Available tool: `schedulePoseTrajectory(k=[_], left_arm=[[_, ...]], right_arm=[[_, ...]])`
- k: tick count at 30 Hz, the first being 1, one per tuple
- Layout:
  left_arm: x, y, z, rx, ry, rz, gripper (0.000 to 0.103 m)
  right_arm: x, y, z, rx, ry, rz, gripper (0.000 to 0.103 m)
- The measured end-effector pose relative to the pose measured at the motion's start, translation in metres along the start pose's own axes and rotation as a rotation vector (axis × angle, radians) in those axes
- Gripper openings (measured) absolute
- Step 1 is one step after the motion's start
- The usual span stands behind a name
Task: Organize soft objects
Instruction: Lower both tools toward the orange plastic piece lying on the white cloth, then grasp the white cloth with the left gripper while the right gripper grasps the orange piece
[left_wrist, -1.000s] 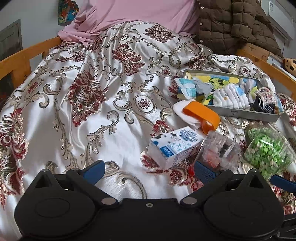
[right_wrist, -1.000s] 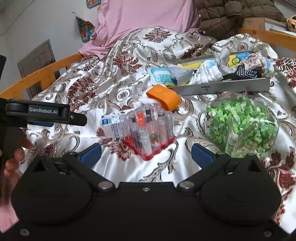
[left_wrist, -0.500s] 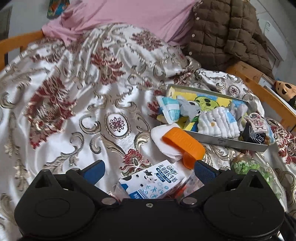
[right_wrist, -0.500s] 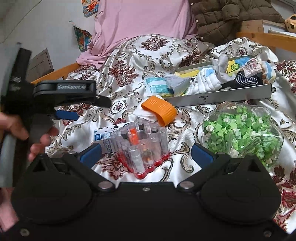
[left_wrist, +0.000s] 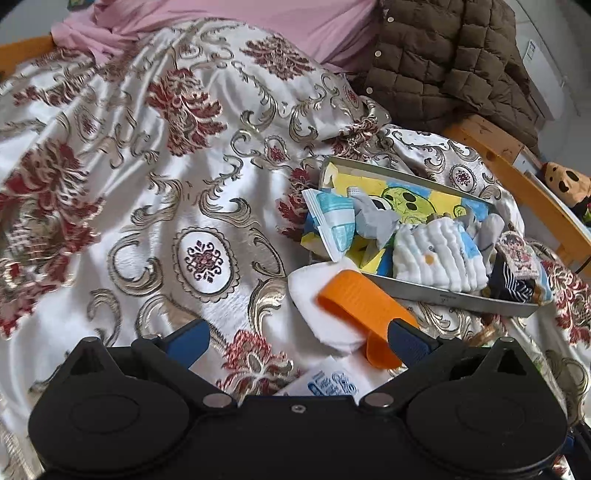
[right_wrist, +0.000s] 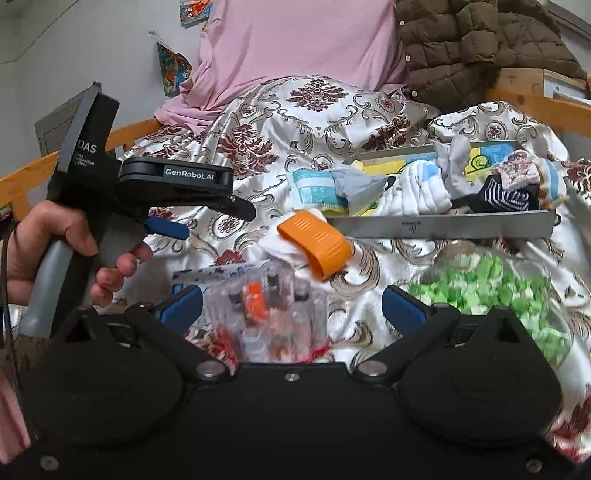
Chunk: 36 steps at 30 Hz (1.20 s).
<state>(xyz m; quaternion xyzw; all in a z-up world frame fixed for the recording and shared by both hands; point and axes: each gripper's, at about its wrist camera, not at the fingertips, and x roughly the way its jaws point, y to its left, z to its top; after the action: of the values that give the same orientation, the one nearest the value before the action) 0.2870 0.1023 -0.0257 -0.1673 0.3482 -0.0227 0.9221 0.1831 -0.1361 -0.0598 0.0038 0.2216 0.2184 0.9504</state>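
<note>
left gripper (left_wrist: 297, 334) closes in on white cloth (left_wrist: 325, 299)

it has moved toward the tray (left_wrist: 443, 293)'s near edge, jaws wide; right gripper (right_wrist: 291, 302) wide too; pickup seems next

Both grippers, left (left_wrist: 297, 338) and right (right_wrist: 291, 304), wide apart, empty.

A left hand-held gripper (left_wrist: 297, 338), jaws wide apart, hovers over a floral satin bedspread (left_wrist: 155, 192) near a white cloth (left_wrist: 314, 295) under an orange clip (left_wrist: 362, 306), beside a metal tray (left_wrist: 454, 295) of folded baby clothes (left_wrist: 439, 254).
</note>
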Motion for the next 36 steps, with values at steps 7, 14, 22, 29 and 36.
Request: schedulePoseTrajectory(k=[7,14,22,29,36], left_arm=[[0.025,0.018,0.008,-0.030,0.035,-0.022,0.102],[0.041,0.027,0.016,-0.109,0.078,-0.129,0.091],[0.055,0.035,0.013,-0.212,0.156,-0.189,0.077],[0.063,0.034,0.009,-0.231,0.186,-0.205,0.059],[0.067,0.041,0.007,-0.280,0.192,-0.229,0.051]], right_arm=[[0.033,-0.007,0.021,0.001,0.051,-0.013,0.102],[0.074,-0.022,0.050,0.101,0.135,0.026,0.102],[0.120,-0.040,0.077,0.160,0.283,0.043,0.102],[0.147,-0.050,0.075,0.240,0.355,-0.024,0.102],[0.170,-0.056,0.071,0.364,0.373,-0.049,0.091]])
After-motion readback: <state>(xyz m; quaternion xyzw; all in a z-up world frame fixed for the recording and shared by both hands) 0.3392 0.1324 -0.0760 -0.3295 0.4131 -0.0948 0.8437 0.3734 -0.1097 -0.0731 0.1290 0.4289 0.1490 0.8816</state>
